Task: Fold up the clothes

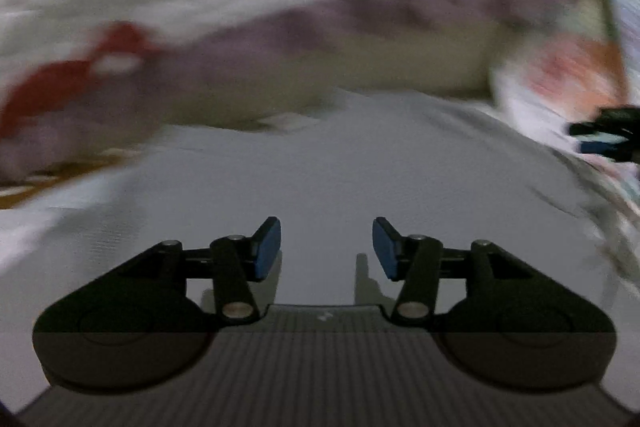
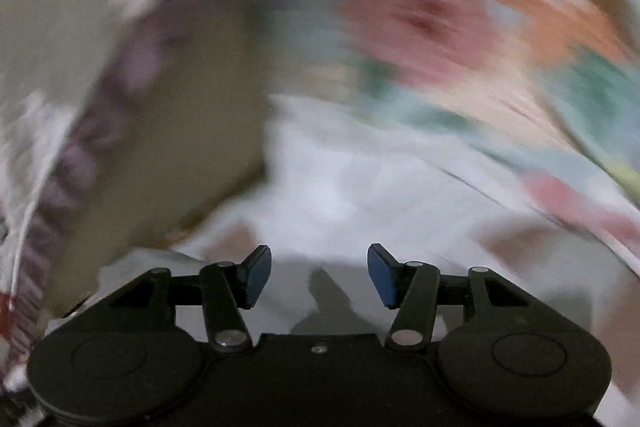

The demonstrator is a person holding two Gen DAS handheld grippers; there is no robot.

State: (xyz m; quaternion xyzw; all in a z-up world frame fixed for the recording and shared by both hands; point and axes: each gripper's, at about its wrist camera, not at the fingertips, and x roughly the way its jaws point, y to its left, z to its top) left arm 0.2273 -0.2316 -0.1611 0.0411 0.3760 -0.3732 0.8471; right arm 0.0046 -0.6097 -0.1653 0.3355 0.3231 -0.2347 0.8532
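both the left gripper (image 1: 326, 247) and right gripper (image 2: 319, 275) are spread, empty over the pale cloth (image 1: 320, 163); a blind pinch beside the floral fabric (image 2: 440, 27) risks grabbing several layers

Pale grey garment (image 1: 320, 163), floral bedding (image 2: 460, 27)

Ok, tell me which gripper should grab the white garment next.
Probably the left gripper: it is open, low over the flat white garment. The right gripper, also open, faces blurred floral cloth.

Dim, soft light in both views. Heavy motion blur smears the fabric (image 2: 420, 19) across the upper frame; claws stay sharp, casting faint shadows; corners vignette darkly.
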